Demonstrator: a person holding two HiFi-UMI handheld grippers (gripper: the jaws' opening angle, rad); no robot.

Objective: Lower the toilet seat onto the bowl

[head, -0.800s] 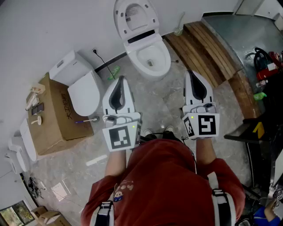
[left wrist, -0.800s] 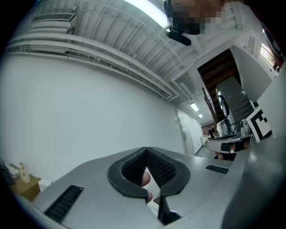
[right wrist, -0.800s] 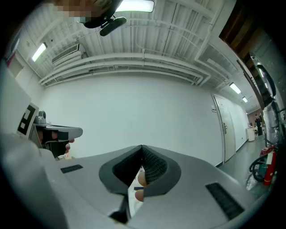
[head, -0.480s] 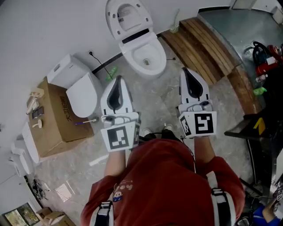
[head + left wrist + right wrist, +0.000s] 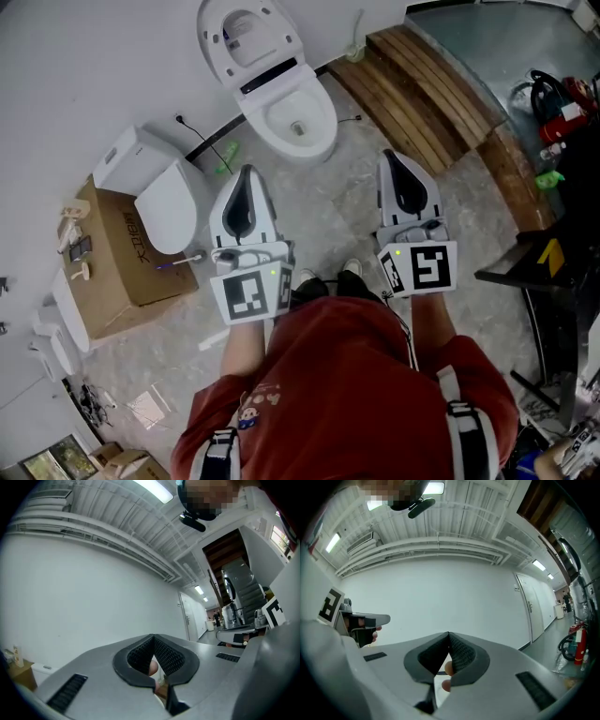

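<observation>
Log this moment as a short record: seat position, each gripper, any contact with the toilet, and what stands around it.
toilet seat: raised, leaning back at the wall, not on the bowl
left gripper: jaws together, nothing held
right gripper: jaws together, nothing held
contact: neither gripper touches the toilet; both are short of it
left of the toilet: second toilet by a cardboard box
right of the toilet: wooden planks
task state: lowering not yet begun
</observation>
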